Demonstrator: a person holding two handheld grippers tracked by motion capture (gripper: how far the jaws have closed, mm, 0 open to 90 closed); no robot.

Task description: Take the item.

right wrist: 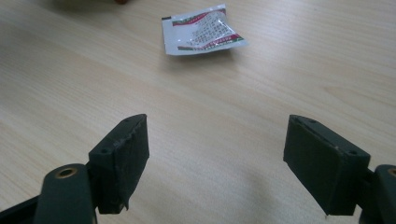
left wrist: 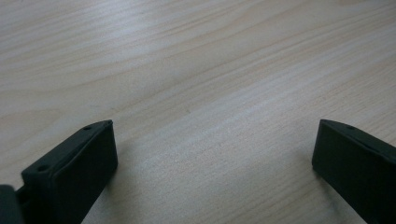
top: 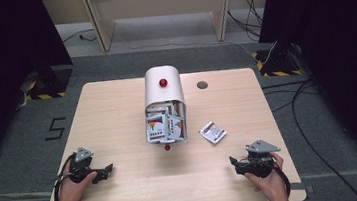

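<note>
A white round-topped container (top: 163, 85) with a red knob lies tipped over at the table's middle, its mouth facing me and packed with several printed sachets (top: 164, 127). One loose sachet (top: 213, 132) (right wrist: 202, 30) lies flat to its right. My left gripper (top: 107, 170) (left wrist: 212, 149) rests low at the front left, open over bare wood. At the front right my right gripper (top: 233, 164) (right wrist: 215, 154) is open too, nothing between its jaws, with the loose sachet some way ahead of it.
The wooden table (top: 117, 107) has a round grey cable hole (top: 202, 85) at the back right. A small red bead (top: 167, 147) lies just in front of the container's mouth. Cables (top: 309, 117) run over the floor to the right.
</note>
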